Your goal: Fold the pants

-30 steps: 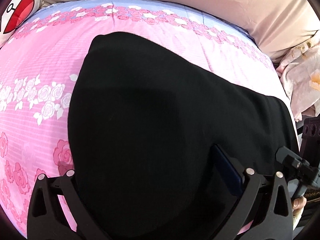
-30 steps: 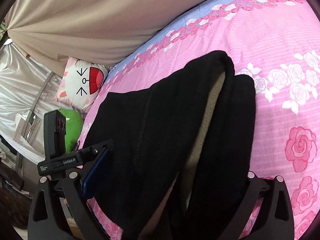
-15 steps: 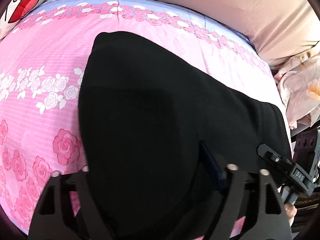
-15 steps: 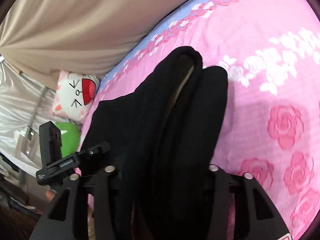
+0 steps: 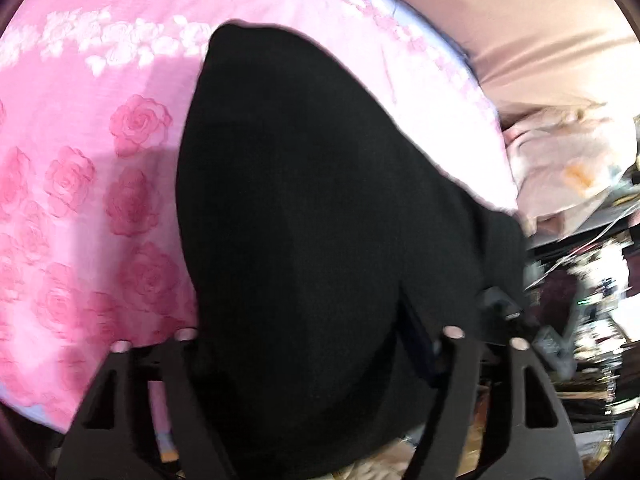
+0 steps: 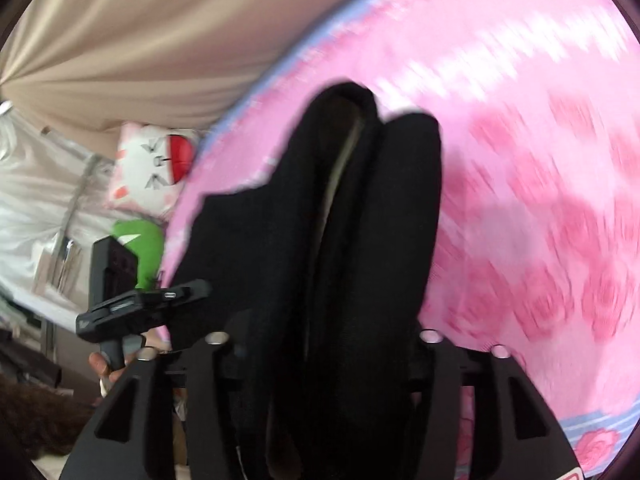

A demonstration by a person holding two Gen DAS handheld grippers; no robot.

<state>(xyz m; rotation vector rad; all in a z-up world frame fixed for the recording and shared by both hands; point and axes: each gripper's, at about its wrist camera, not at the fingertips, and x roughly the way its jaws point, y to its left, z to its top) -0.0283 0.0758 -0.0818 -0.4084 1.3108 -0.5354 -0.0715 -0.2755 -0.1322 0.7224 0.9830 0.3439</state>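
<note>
Draping black pants (image 5: 320,208) between fingers of left claw (image 5: 316,344), right claw (image 6: 320,344).

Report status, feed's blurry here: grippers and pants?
Left hand-held gripper shut on pants. Right hand-held gripper likewise. Pants bunched, lifted off bed. Nothing in the way.

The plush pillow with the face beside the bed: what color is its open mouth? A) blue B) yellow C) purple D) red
D: in the right wrist view the white cat-face pillow past the pink rose bedsheet shows a red mouth.
</note>
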